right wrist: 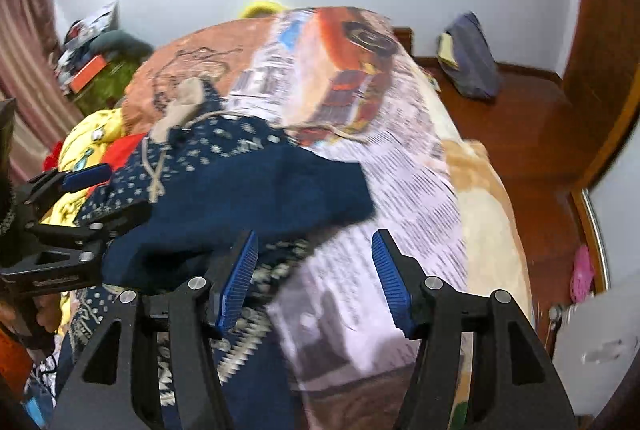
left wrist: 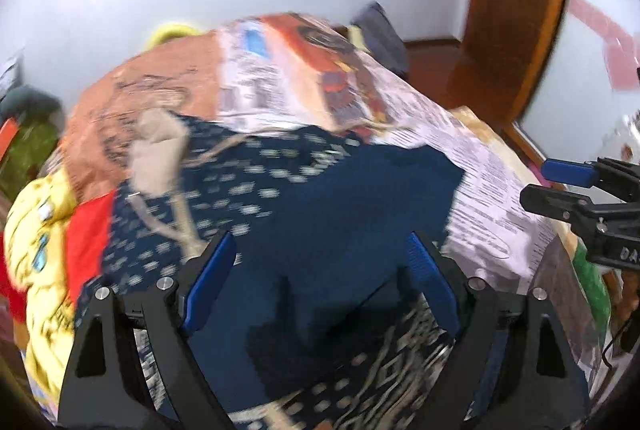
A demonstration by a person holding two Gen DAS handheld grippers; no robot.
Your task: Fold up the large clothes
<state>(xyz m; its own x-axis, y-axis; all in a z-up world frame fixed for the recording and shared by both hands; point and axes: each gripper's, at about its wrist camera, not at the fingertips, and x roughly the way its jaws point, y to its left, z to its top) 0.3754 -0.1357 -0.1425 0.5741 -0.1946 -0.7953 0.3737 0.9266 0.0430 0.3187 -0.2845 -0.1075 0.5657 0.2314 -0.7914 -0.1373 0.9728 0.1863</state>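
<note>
A large navy garment (left wrist: pixel 312 197) with white print and beige trim lies rumpled on the bed, also in the right wrist view (right wrist: pixel 248 185). My left gripper (left wrist: pixel 320 270) is open and empty, hovering just above the garment's plain navy part. My right gripper (right wrist: pixel 314 270) is open and empty, above the garment's right edge and the printed bedspread. The right gripper shows at the right edge of the left wrist view (left wrist: pixel 560 185); the left gripper shows at the left of the right wrist view (right wrist: pixel 96 193).
The bed is covered by a newspaper-print bedspread (right wrist: pixel 400 181) and an orange blanket (left wrist: pixel 152 89). Yellow and red clothes (left wrist: pixel 44 230) lie at the left. A wooden floor (right wrist: pixel 532 133) with a blue bag (right wrist: pixel 472 57) lies right of the bed.
</note>
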